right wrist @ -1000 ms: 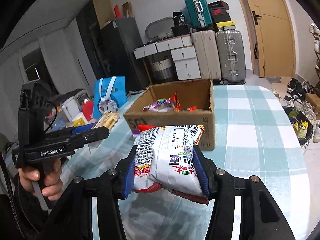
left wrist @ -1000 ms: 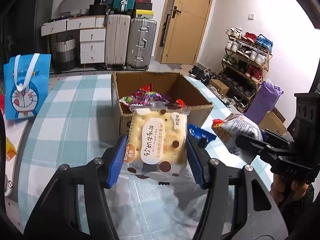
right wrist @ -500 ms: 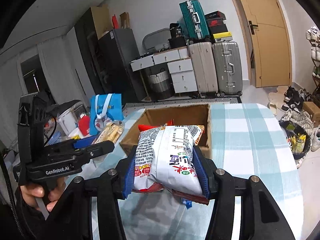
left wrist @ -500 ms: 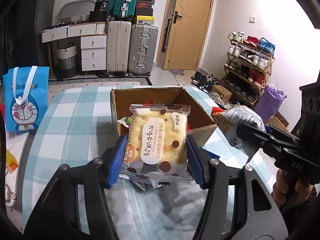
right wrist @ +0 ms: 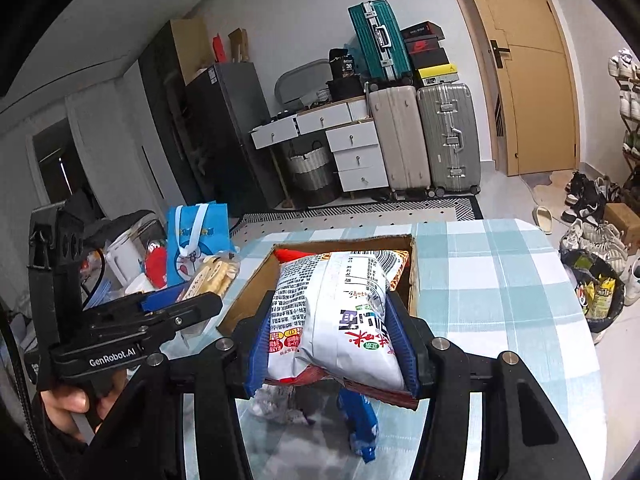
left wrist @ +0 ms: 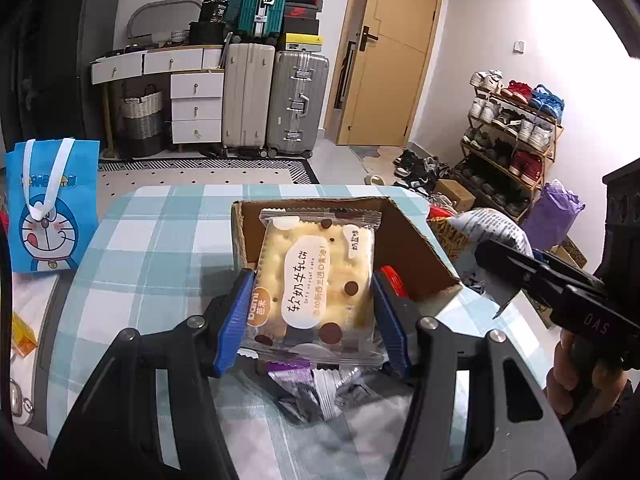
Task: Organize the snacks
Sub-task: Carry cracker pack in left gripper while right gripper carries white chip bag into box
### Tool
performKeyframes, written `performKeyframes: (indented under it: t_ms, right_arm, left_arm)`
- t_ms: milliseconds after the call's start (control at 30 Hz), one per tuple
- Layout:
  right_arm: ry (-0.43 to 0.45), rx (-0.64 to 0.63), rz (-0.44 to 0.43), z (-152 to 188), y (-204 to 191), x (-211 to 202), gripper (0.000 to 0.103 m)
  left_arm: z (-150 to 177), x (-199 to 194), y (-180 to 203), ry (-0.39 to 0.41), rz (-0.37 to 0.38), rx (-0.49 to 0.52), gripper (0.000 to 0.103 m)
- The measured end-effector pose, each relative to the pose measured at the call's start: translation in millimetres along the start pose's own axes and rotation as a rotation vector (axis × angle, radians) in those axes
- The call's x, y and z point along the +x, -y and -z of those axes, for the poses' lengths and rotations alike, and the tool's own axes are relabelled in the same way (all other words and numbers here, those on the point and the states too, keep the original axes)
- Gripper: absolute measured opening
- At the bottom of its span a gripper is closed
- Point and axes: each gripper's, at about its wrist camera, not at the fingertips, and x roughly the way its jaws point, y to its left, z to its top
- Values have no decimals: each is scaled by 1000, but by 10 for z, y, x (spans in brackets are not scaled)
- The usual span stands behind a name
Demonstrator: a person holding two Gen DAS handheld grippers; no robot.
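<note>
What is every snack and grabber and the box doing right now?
Left gripper: shut on the cracker pack.
Cracker pack: held up, in front of the box.
Right gripper: shut on the chip bag.
Chip bag: held up, near the box.
Cardboard box: open, snacks inside.
Loose wrappers: lying on the table.
Blue cartoon bag: standing upright.

cracker packet (left wrist: 316, 280): yellow, upright, before open box (left wrist: 416, 248) | noodle bag (right wrist: 340, 316): white, tilted over box
</note>
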Motion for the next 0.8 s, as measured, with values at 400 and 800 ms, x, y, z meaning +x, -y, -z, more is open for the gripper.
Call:
performKeyframes:
  t_ms: [400,800]
  right_arm:
    - [-6,34,2,-159,149,381,53]
    - [-40,77,20,-221,331,815,53]
  left_arm:
    - [-182,382,-31,-6,-15,-4,55]
    - [-284,779,-53,-27,-33,0,55]
